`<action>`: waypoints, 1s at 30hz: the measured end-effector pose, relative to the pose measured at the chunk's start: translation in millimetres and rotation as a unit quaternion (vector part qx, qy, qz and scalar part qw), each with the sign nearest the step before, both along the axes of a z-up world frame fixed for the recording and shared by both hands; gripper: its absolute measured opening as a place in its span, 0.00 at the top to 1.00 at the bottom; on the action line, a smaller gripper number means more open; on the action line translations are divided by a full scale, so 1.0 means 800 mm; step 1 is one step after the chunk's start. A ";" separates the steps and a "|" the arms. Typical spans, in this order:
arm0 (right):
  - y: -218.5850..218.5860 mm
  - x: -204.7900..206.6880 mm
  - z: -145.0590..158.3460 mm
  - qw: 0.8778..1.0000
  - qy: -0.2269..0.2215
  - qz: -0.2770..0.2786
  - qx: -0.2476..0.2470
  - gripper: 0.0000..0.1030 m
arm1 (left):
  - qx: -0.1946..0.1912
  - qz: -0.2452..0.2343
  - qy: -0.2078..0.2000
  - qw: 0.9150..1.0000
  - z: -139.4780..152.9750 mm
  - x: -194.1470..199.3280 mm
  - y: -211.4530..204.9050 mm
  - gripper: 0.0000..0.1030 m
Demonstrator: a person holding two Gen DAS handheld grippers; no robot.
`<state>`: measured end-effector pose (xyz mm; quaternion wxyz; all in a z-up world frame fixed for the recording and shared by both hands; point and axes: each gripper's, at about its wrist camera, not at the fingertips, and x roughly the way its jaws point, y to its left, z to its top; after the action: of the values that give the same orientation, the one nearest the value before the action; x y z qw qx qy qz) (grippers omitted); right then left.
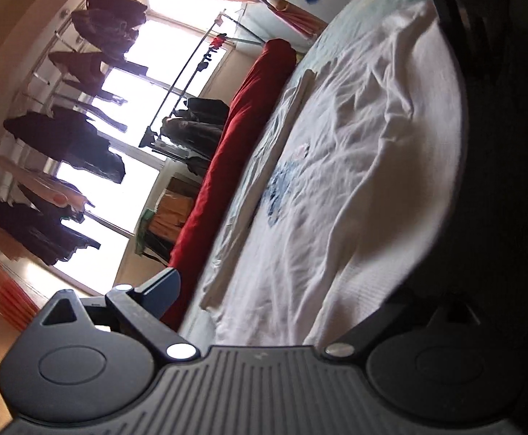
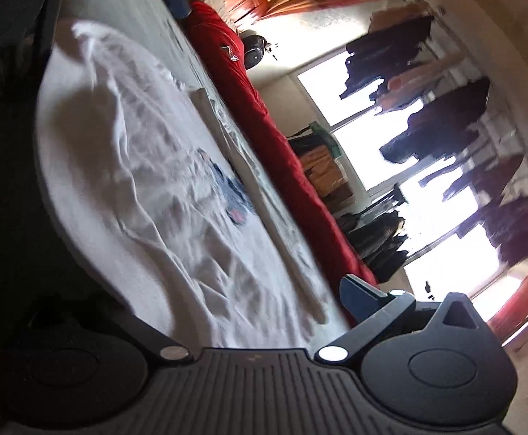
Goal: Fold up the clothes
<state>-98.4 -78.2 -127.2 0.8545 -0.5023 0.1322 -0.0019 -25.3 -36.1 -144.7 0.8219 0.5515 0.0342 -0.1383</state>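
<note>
White t-shirt (image 1: 343, 166) is being spread flat on the bed (image 1: 383, 11), both hand-held grippers (image 1: 264, 311) (image 2: 260, 311) being held wide, empty; hem corners should be gripped evenly before folding.

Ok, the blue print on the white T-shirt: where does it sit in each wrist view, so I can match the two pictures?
Left wrist: the blue print lies just right of centre on the white T-shirt, running diagonally.
Right wrist: the blue print lies left of centre on the white T-shirt.
Shared landmark: the red rolled bedding along the far edge of the bed, between the shirt and the bright window.
</note>
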 end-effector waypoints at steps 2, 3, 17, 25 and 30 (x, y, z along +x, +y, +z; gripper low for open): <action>-0.012 -0.004 -0.002 1.000 -0.004 -0.011 -0.012 0.00 | 0.007 0.011 -0.010 1.000 -0.002 0.003 0.008 0.06; -0.015 -0.005 -0.002 1.000 -0.005 -0.014 -0.010 0.00 | 0.008 0.014 -0.013 1.000 -0.002 0.004 0.008 0.06; -0.023 -0.001 -0.003 0.997 -0.056 -0.045 0.004 0.00 | -0.022 0.051 -0.039 0.998 0.007 0.009 0.010 0.06; -0.019 0.021 0.004 0.992 -0.103 -0.070 -0.003 0.00 | -0.056 0.077 -0.042 0.995 0.025 0.025 0.008 0.06; -0.019 0.033 0.009 0.988 -0.131 -0.078 -0.025 0.00 | -0.061 0.081 -0.038 0.994 0.040 0.046 0.006 0.06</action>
<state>-71.7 -93.8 -120.0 0.8489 -0.5070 0.0580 -0.1378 11.4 -31.2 -112.9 0.8633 0.5006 0.0390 -0.0514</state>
